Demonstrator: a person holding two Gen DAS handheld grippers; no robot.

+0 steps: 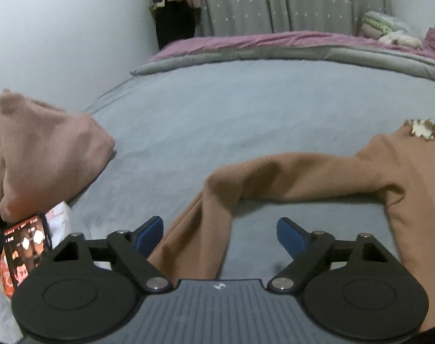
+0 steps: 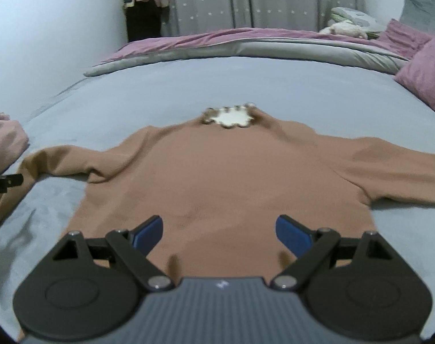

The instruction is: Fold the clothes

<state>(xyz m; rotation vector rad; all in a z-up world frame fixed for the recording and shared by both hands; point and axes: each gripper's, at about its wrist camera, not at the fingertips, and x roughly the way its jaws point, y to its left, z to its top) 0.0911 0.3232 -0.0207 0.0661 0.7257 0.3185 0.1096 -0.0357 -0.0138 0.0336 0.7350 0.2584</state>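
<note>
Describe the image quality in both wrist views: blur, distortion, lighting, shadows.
Left wrist view: fisheye bends the bed edge into an arc, corners go black, the brown sweater sleeve is soft, and the phone screen glows brightly at lower left. Right wrist view: same curvature and dim, cool light, the sweater's white collar is blurred, and two small dark shadows fall on the hem below the open jaws.

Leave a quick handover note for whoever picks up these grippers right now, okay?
Left claw: open, empty, over the bent sleeve of the brown sweater.
Right claw: open, empty, above the sweater's hem.
The sweater lies flat on the grey bed, collar away from you, sleeves spread, unfolded.
A pink garment sits bunched at the left; a phone lies near it.
Left to do: every fold of the sweater, probably sleeves first.
</note>
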